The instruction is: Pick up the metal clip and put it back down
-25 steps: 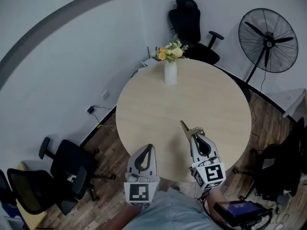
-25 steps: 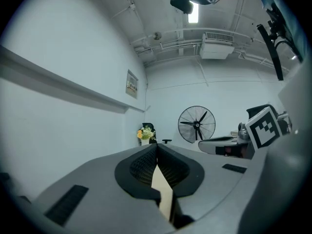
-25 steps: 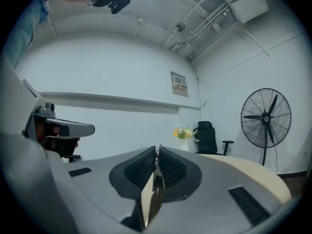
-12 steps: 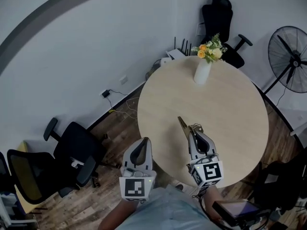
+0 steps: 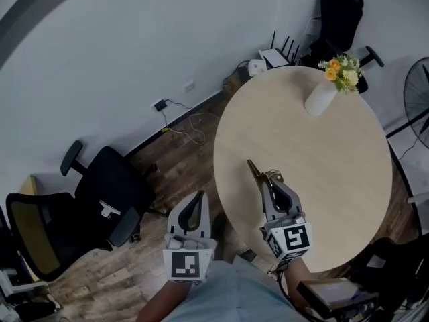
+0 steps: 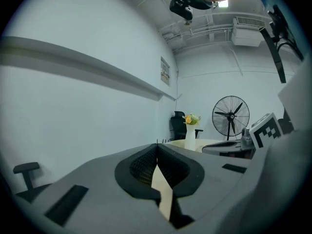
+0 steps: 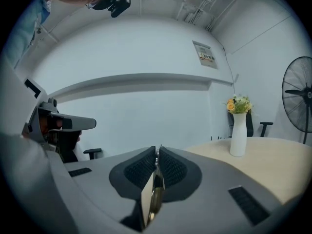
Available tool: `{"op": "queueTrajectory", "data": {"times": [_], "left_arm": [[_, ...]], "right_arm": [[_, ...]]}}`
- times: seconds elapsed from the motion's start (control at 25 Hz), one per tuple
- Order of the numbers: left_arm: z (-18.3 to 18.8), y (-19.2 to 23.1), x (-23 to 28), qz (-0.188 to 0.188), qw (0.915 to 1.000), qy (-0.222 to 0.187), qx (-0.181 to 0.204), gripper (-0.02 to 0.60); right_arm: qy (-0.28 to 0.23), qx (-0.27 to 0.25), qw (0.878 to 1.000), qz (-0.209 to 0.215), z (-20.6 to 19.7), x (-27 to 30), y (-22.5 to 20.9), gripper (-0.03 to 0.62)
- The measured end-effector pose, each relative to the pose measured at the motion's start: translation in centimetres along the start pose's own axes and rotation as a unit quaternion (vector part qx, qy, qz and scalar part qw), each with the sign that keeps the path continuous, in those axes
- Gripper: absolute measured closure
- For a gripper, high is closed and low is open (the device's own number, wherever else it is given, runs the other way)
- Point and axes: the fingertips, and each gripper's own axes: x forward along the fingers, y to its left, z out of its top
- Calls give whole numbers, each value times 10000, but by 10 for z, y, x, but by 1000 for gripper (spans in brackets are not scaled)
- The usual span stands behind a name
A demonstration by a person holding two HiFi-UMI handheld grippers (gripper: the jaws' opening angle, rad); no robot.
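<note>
The metal clip is a thin brass-coloured piece sticking out past the tips of my right gripper, which is shut on it above the near part of the round table. In the right gripper view the clip shows as a shiny strip pinched between the black pads, and the right gripper points level toward the wall. My left gripper hangs off the table's left side, over the floor. Its jaws are shut with nothing between them in the left gripper view.
A white vase of yellow flowers stands at the table's far side. Black office chairs sit on the wooden floor at left. A router and another chair are by the wall, and a standing fan is at the right edge.
The head view has swung left, so the table and vase now sit further right in the frame. Both grippers hold about the same pose, the right one still shut on the clip.
</note>
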Motion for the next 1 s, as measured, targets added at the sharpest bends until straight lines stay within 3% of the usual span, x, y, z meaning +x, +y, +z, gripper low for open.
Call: {"op": "queueTrajectory", "data": {"times": [0.24, 0.52, 0.68, 1.0], "left_arm": [[-42, 17, 25, -153, 9987, 426, -235, 561], [-98, 36, 61, -323, 9923, 1177, -190, 561], [-116, 59, 85, -158, 9907, 1330, -243, 561], [-156, 61, 105, -263, 9843, 1720, -292, 561]], "right_arm": [[377, 202, 9991, -73, -46, 37, 4, 537], [868, 537, 9947, -132, -103, 84, -3, 537], [1035, 644, 9925, -101, -126, 100, -8, 537], [1113, 901, 9895, -208, -162, 116, -19, 537]]}}
